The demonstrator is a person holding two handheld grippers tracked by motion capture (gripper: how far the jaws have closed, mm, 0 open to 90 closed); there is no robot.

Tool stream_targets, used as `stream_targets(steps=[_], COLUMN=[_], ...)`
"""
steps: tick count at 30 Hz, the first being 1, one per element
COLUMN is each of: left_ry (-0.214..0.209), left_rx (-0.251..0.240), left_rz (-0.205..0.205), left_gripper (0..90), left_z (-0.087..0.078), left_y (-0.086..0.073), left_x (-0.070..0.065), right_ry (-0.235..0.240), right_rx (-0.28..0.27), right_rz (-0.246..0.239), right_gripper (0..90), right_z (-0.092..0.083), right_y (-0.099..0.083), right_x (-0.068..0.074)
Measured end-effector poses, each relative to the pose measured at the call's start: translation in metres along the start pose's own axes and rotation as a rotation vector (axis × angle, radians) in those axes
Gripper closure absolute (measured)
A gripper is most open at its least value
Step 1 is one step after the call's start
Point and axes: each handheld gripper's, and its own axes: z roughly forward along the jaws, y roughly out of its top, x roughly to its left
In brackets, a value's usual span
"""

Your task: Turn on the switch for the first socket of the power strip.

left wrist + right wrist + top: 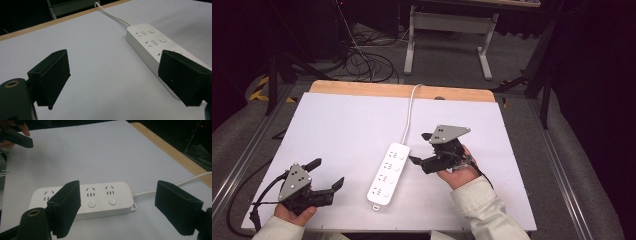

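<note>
Nearest the high camera, at the tabletop's front left corner, the left tongs rest low in the person's left hand, jaws spread wide with nothing between them. They sit near the power strip, clearly apart from it, and point toward it; in the left gripper view the strip runs behind the far jaw, untouched.

Moving right, the white power strip lies flat at mid-tabletop, its long axis slanting away from the person, sockets and round buttons facing up. Its cord leaves the far end and runs off over the wooden back edge.

Further right, the right tongs hover just beside the strip's far end, held in the right hand. Their jaws also stand wide and hold nothing; the right gripper view looks across the strip between the two black jaws.

This looks like the approach step: both tongs are aimed at the strip, neither in contact. The next move probably calls for bringing the right tongs down to straddle the strip's narrow body before closing, with the left tongs coming in to steady the near end so it does not slide.
</note>
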Motion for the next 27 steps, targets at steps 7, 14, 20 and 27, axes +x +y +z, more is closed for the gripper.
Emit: stream_targets(steps=[7,14,20,27], left_ry=[0.002,-0.001,-0.001,0.000], left_rx=[0.001,0.005,0.002,0.001], left_rz=[-0.002,-0.005,-0.004,-0.005], left_gripper=[11.2,11.3,11.3,11.6], left_z=[0.000,0.001,0.000,0.000], left_y=[0.000,-0.001,-0.001,-0.001], left_x=[0.000,0.001,0.001,0.001], right_ry=[0.004,-0.031,-0.069,-0.059], right_rx=[0.021,0.023,0.015,0.015], right_rz=[0.010,0.006,0.015,0.033], right_gripper=[28.3,41.3,59.2,90.0], right_z=[0.018,0.030,0.033,0.038], right_y=[0.001,0.003,0.004,0.006], right_x=[0.001,0.003,0.005,0.005])
